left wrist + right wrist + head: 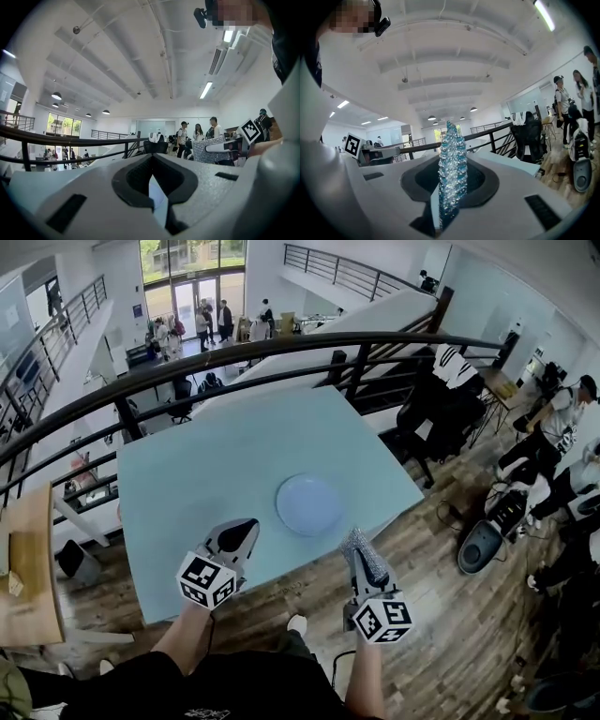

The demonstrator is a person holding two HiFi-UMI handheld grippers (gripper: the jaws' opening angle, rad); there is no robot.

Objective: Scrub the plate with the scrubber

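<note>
1. Table point(187, 484): the big pale-blue top is bare apart from the plate, so there's loads of room ahead of both claws and out past the left one. The near edge runs right under the claws and a corner sits close to the right one, so we'd keep strokes inboard.
2. Plate point(309, 505): it lies flat just ahead of the claws, between them and a bit nearer the right one. Nothing touches it.
3. Left claw point(242, 531): jaws closed together, nothing held. We reckon it may need to steady the plate's rim.
4. Right claw point(364, 568): clamped tight on the scrubber.
5. Scrubber point(452, 159): the sparkly blue thing pokes out past the jaw tips, up in the air. By our read, all the scrubbing is left to do.
</note>
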